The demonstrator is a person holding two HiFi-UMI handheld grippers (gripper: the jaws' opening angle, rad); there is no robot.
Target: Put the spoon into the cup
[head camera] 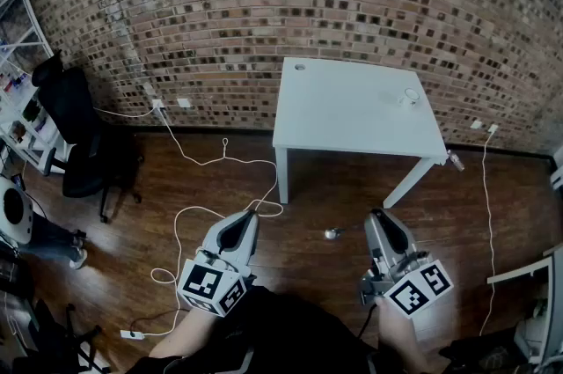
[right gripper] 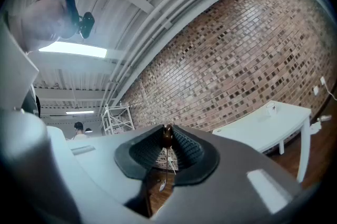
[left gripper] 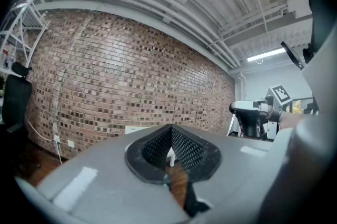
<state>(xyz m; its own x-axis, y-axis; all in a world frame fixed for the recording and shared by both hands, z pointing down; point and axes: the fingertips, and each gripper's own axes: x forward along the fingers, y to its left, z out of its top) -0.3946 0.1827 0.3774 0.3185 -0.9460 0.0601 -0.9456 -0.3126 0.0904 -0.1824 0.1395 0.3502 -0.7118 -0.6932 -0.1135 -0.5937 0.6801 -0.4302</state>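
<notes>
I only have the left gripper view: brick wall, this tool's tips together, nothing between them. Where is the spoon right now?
Observer: The right tool is shut on the spoon.
Operator: Which way does it stick out?
Observer: In the head view its shiny end pokes out sideways from that tool, toward the left tool.
Operator: And the cup?
Observer: The cup stands on the white table, near its far right corner in the head view, well apart from both tools.
</notes>
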